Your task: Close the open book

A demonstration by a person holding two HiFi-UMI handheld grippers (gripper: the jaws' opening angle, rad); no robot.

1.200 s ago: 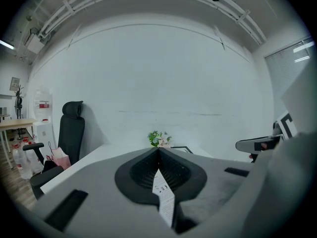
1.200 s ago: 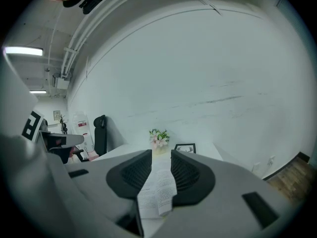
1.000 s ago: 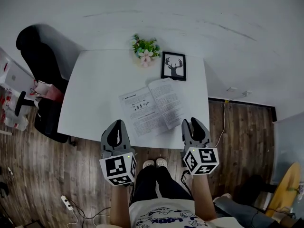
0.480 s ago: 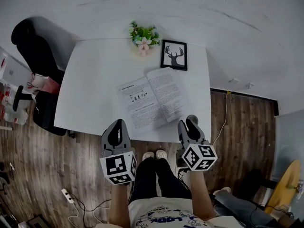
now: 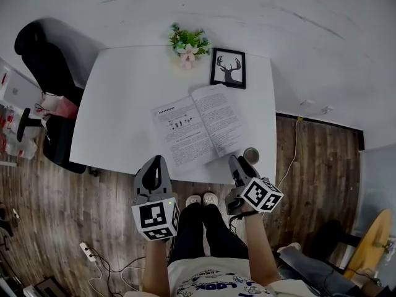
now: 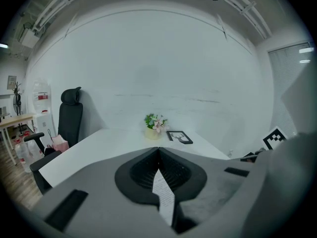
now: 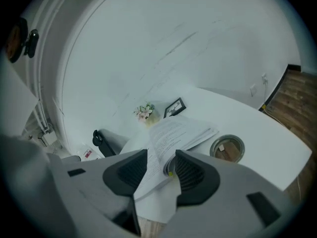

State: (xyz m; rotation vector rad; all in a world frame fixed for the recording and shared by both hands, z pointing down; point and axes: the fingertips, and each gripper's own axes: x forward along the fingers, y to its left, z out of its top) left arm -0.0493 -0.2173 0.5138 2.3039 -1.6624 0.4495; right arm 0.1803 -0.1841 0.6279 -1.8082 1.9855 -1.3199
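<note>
Book of white printed pages [image 5: 199, 126] lying open on the white rectangular counter [image 5: 117, 110]. The right hand-held gripper [image 5: 239, 164], jaws just opening, frames its near edge without clamping; left hand-held gripper [image 5: 154, 161] closed, empty.

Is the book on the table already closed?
No, the book lies open on the white table, both pages facing up in the head view.

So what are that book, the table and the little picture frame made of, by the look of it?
Book: paper, matt white pages with printed text, thin and slightly bowed.
Table: smooth white top, probably laminate or painted board, going by its even, plain surface.
Picture frame: slim and black, maybe plastic or painted wood; I cannot tell which.
</note>
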